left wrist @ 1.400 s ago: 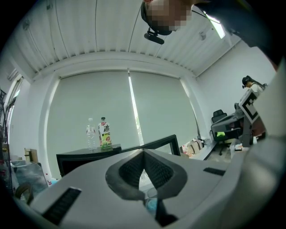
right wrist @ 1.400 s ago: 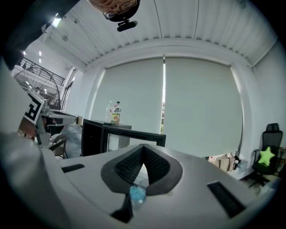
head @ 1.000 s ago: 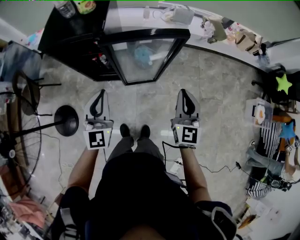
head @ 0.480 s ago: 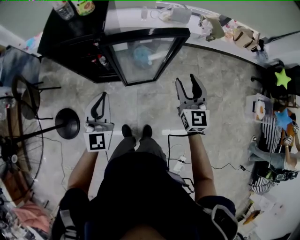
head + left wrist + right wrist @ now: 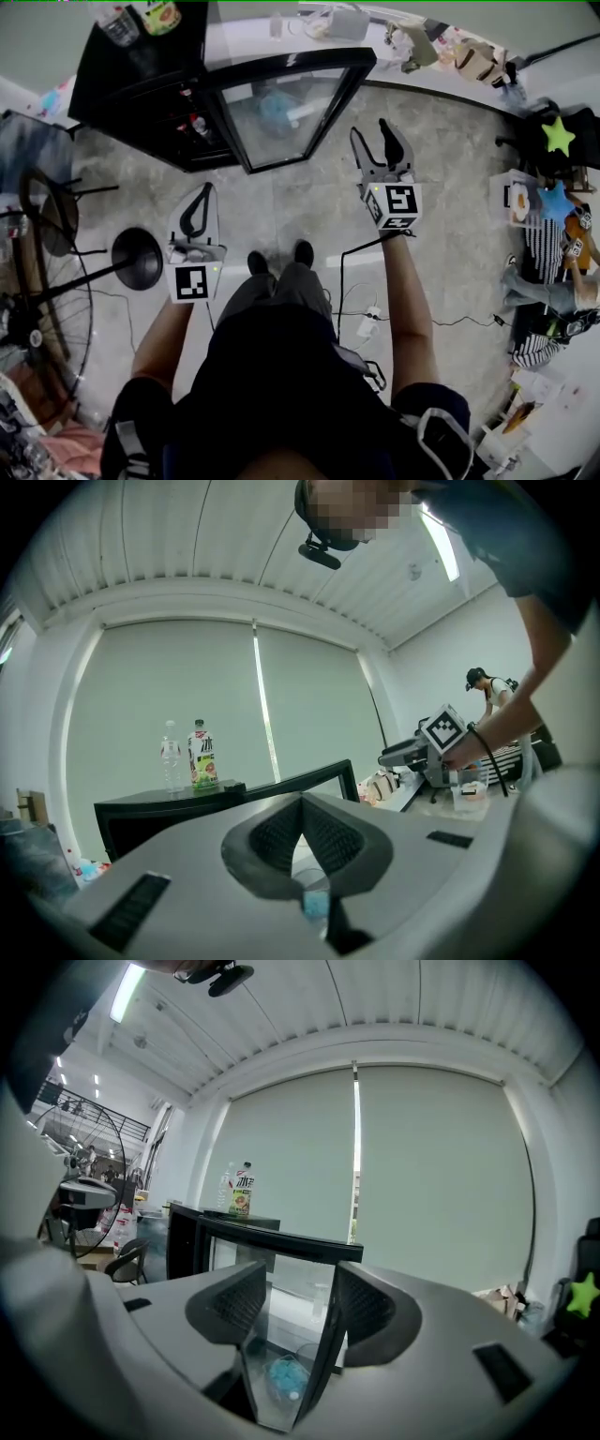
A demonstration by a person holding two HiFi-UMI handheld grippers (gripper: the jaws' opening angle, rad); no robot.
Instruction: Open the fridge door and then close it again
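Your right gripper (image 5: 380, 133) has its jaws spread. They have just been opening, and nothing sits between them. In the right gripper view, the black-framed edge of the fridge door (image 5: 281, 1241) shows through the gap beyond the tips, and the pads (image 5: 236, 1302) touch nothing. Your left gripper (image 5: 201, 190) has its jaws pressed together on nothing. You hold it lower in the head view, well apart from the door.

The fridge door (image 5: 281, 108) is glass in a black frame. It stands swung open from the black fridge (image 5: 141, 89), with its free edge near your right gripper but not touching it. On top of the fridge, a clear water bottle (image 5: 170, 757) and a green-labelled bottle (image 5: 202, 755) stand side by side.

On the stone floor (image 5: 450, 187), a fan's round black base (image 5: 138, 258) sits just left of your left gripper. A cable (image 5: 450, 323) trails near your feet.
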